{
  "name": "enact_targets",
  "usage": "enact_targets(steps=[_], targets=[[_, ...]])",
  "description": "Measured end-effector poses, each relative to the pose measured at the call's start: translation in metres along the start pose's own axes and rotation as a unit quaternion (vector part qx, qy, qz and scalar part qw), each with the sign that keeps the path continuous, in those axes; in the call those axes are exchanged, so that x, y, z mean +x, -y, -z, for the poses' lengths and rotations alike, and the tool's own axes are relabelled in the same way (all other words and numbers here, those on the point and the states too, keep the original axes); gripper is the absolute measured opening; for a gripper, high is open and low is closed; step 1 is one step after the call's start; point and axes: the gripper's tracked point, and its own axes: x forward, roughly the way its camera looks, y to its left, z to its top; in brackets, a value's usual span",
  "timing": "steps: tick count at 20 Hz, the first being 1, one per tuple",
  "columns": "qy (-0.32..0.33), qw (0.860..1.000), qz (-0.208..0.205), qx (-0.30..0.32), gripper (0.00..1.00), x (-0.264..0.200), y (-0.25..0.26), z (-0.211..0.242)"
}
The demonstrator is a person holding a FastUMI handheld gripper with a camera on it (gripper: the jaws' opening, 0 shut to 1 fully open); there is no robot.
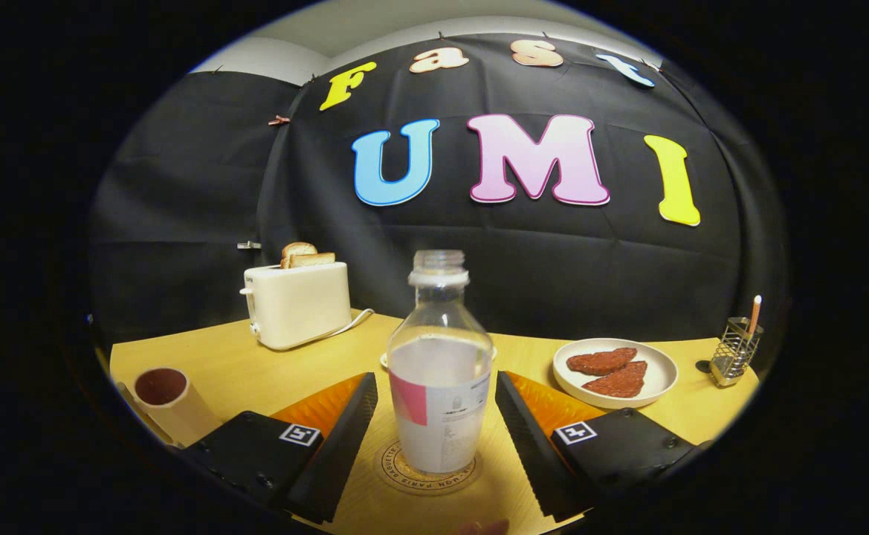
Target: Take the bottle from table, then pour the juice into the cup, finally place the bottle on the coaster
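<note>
Standing upright on the coaster, the bottle sits squarely between the fingers of the hand-held gripper, its long axis vertical. The jaws are spread wide, clear of the bottle on both sides. The cup lies well left of the bottle on the desk.

bottle: clear, uncapped, standing upright on the coaster, lower centre
coaster: round, lying flat beneath it
cup: standing at lower left
</note>
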Motion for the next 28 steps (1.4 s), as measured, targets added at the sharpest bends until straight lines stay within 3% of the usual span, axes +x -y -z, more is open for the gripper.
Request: enact_targets(steps=[19, 28], targets=[[0.040, 0.999, 0.023, -0.026, 0.98, -0.141, 0.014, -0.167], [0.070, 0.995, 0.063, -0.037, 0.97, -0.218, 0.038, -0.229]])
